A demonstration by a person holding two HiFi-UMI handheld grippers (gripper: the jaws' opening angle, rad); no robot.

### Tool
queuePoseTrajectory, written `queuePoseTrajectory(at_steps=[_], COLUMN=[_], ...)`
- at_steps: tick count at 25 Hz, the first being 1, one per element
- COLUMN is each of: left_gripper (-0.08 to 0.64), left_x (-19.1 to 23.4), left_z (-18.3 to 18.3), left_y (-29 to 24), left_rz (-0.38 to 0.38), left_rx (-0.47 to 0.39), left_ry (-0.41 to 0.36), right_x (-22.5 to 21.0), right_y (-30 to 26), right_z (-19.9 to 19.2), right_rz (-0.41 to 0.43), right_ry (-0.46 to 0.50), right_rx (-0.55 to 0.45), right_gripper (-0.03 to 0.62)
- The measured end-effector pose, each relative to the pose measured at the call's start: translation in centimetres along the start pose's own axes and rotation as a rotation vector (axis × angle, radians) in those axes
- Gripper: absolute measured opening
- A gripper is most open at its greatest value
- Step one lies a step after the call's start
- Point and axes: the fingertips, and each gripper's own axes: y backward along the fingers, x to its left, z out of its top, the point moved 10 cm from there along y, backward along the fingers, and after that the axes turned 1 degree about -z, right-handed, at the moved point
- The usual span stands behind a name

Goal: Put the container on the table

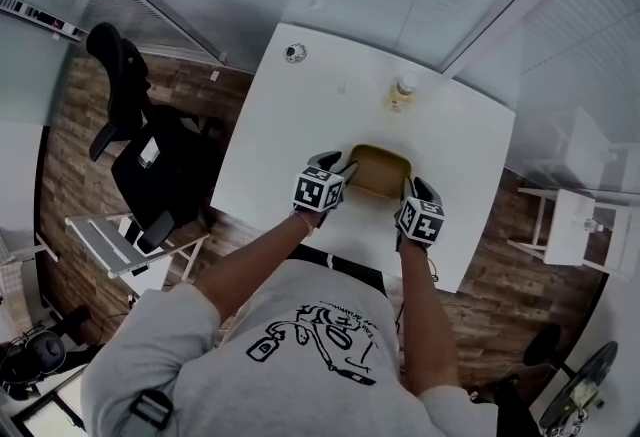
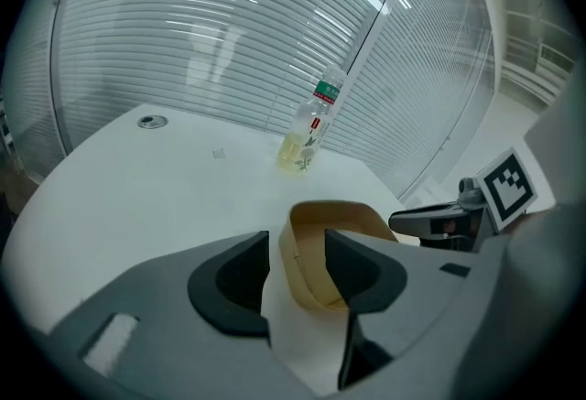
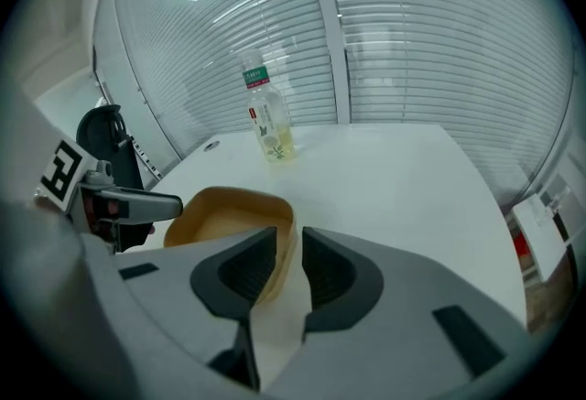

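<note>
A tan container (image 1: 380, 170) sits on the white table (image 1: 300, 125), on the part of the table close to the person. It is open at the top and has rounded corners, and it looks empty inside.

The left tool (image 1: 340, 170) is at the left side of the container. In the left gripper view, this tool (image 2: 298, 247) has its jaws wide apart. The left wall of the container stands between them, with one jaw outside the container and the other inside it. A strip of white table shows between the outer pad and the wall, so this tool does not squeeze the container.

The right tool (image 1: 412, 193) is at the right side of the container. In the right gripper view, its jaws (image 3: 291, 247) stand close together with the thin right wall of the container between them, and the pads seem to press on this wall.

Beyond the container, farther from the person, a clear bottle (image 1: 403, 91) with a little yellowish liquid stands upright, well apart from the container. A black office chair (image 1: 140, 145) stands on the wood floor to the left of the container, off the table.
</note>
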Motion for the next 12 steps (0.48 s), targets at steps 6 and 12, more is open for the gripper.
queuePoseTrajectory(at_steps=[6,12], left_gripper=[0.184,0.126], left_x=[-1.4,-3.8], left_z=[1.9,5.0], left_y=[3.0,6.9], left_rz=[-0.034,-0.079], left_rx=[-0.088,-0.208], left_ry=[-0.008,-0.090], right_x=[0.6,1.9], right_y=[3.6,7.8], right_z=[2.7,5.5], right_rz=[0.026,0.071], right_ry=[0.090,0.157], right_rx=[-0.124,-0.246], right_gripper=[0.075,0.075])
